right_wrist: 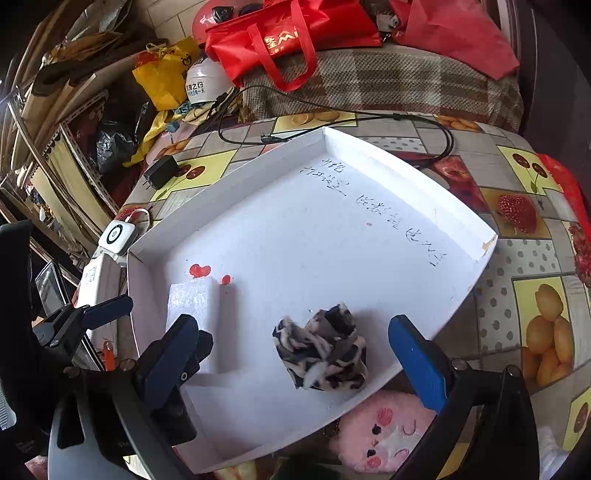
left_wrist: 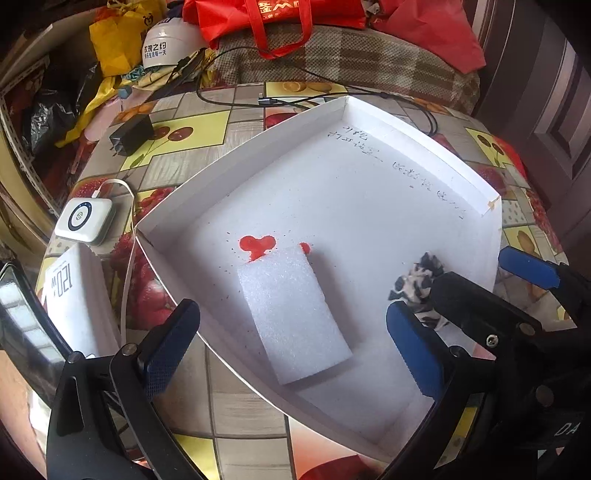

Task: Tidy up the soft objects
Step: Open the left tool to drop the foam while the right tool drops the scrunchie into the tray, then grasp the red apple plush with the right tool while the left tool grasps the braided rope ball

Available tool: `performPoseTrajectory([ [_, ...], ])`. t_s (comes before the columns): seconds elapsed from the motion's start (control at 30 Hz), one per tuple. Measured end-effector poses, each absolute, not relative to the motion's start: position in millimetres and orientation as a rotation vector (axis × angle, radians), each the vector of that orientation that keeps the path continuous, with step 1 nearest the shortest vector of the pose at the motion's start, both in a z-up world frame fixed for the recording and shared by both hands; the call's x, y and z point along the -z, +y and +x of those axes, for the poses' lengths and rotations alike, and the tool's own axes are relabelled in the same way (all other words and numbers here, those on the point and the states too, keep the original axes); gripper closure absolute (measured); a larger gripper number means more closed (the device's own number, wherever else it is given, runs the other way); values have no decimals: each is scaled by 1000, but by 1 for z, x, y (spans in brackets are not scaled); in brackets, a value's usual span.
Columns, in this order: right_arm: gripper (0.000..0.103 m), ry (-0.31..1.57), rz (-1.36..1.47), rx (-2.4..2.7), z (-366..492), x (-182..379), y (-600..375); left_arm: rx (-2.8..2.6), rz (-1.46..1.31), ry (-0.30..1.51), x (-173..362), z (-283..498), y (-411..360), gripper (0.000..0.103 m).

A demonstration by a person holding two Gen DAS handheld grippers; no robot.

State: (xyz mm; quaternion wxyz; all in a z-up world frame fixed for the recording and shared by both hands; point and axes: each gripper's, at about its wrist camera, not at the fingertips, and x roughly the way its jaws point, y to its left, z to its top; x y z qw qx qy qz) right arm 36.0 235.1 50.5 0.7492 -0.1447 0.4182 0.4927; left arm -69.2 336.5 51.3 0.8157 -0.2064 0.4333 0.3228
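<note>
Left gripper [left_wrist: 291, 325] spread wide, nothing pinched; foam block [left_wrist: 293, 315] lies flat between its jaws on white tray [left_wrist: 369, 206], long axis running 11-to-5 o'clock.

Right gripper [right_wrist: 299, 350] spread wide, empty; crumpled patterned cloth [right_wrist: 321, 350] between its jaws, in tray.

Pink plush [right_wrist: 384, 432] outside tray at 6 o'clock edge, on tabletop [right_wrist: 517, 177]; right gripper nearer, likely next pick.

You're looking at a tabletop [right_wrist: 517, 177] covered in a fruit-patterned cloth, lit brightly from above. Behind the tabletop, a plaid-covered seat [right_wrist: 388, 88] carries a red bag [right_wrist: 288, 33]. Left of the tabletop stands a metal angle-iron shelf [right_wrist: 74, 155] crowded with bags and cardboard.
</note>
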Motion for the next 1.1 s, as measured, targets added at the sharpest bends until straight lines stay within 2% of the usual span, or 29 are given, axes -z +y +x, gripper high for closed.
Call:
performPoseTrajectory([
  [0.1, 0, 869, -238, -1106, 34, -70, 214, -661, -468, 862, -68, -81, 330, 1],
  [0.33, 0, 582, -12, -1202, 36, -145, 134, -546, -492, 698, -117, -120, 316, 1],
  [0.5, 0, 576, -13, -1026, 56, -168, 73, -508, -417, 723, -120, -143, 288, 1],
  [0.73, 0, 718, 131, -698, 113, -127, -20, -477, -521, 864, -68, -158, 268, 1],
  [0.87, 0, 800, 116, -652, 117, -101, -41, -449, -509, 922, -51, -159, 256, 1],
  [1.03, 1, 936, -47, -724, 105, -67, -20, -412, -471, 984, -33, -155, 240, 8],
  [1.1, 9, 985, -118, -738, 98, -50, -10, -400, -444, 1012, -26, -154, 233, 20],
])
